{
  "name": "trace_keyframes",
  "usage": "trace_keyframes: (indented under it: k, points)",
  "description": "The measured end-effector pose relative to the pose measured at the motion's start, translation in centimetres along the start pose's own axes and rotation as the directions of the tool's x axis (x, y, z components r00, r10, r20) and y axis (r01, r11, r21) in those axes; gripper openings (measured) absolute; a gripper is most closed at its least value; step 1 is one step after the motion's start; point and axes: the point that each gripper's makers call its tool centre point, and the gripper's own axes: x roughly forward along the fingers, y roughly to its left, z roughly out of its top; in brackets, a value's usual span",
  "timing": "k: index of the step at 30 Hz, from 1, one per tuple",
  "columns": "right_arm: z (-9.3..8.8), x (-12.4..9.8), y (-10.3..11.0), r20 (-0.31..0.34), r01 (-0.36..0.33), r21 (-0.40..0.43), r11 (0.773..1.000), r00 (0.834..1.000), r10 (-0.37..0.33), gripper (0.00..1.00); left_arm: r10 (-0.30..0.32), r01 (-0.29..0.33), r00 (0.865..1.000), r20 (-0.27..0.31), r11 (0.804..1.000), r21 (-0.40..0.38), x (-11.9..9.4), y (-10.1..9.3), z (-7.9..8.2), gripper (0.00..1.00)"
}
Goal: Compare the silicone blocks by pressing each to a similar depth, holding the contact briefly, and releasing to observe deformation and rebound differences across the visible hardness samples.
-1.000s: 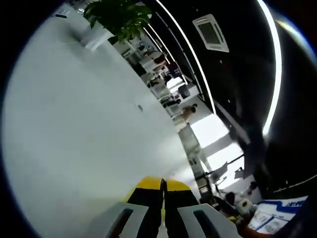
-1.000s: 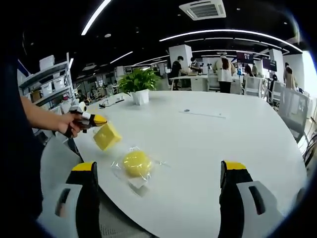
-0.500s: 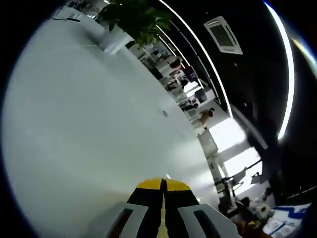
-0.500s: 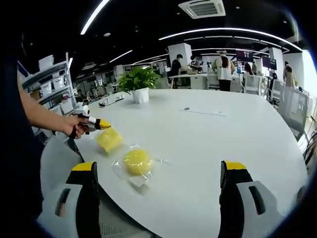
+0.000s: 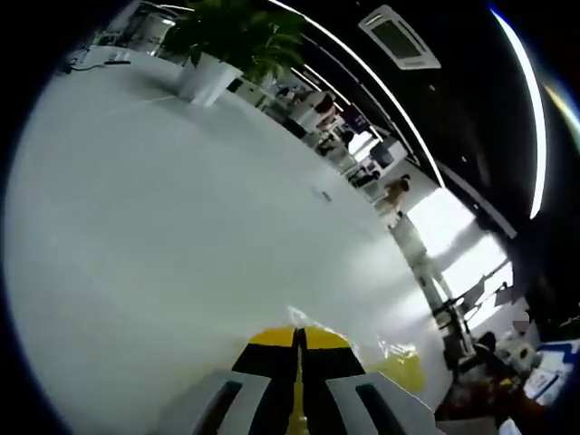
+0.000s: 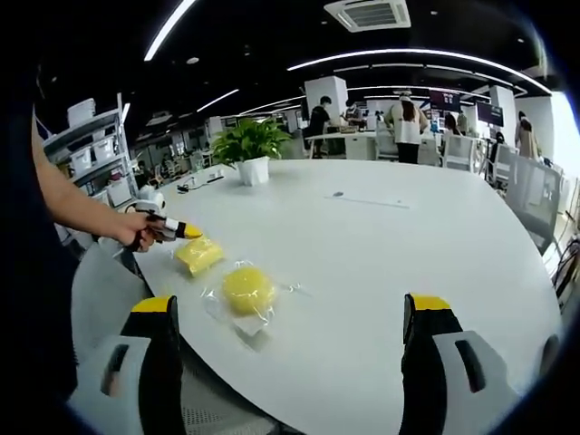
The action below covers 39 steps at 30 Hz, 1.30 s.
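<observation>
Left gripper (image 5: 297, 340): jaws pressed together, yellow tips meeting with no gap, nothing between them; in the right gripper view it (image 6: 186, 232) is gripped by a person's hand (image 6: 138, 231) and its closed tip touches the upper edge of the yellow block.

Right gripper (image 6: 288, 313): jaws spread wide apart, holding nothing, hanging over the near edge of the white table (image 6: 399, 245).

Yellow block (image 6: 199, 255): a flat square piece lying on the table, just ahead of the left gripper's tip and well left of the right gripper's open jaws.

Round sample (image 6: 248, 289): a yellow disc in a clear wrapper, just beside the block, between the right gripper's jaws but farther out; in the left gripper view its crinkled wrapper (image 5: 391, 361) lies just right of the closed jaws.

Potted plant (image 6: 250, 145): at the table's far side, well beyond both samples.
</observation>
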Motion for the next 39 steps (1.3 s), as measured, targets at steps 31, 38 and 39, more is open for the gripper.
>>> trace_keyframes:
  k: [31,38,39]
  points:
    - [0.1,0.6,-0.3,-0.011,-0.013,0.000,1.000,1.000,0.013,0.96,0.077,-0.075,0.997,-0.006,0.987,0.144,-0.4,2.3,-0.3,0.45]
    - [0.3,0.7,-0.3,-0.012,-0.020,-0.002,1.000,1.000,0.020,0.96,0.046,-0.051,0.999,0.028,0.973,0.224,-1.5,1.8,1.3,0.73]
    - [0.3,0.7,-0.3,-0.013,-0.020,-0.004,1.000,1.000,0.020,0.96,0.070,-0.078,0.997,0.037,0.960,0.267,-1.7,2.1,1.8,0.80]
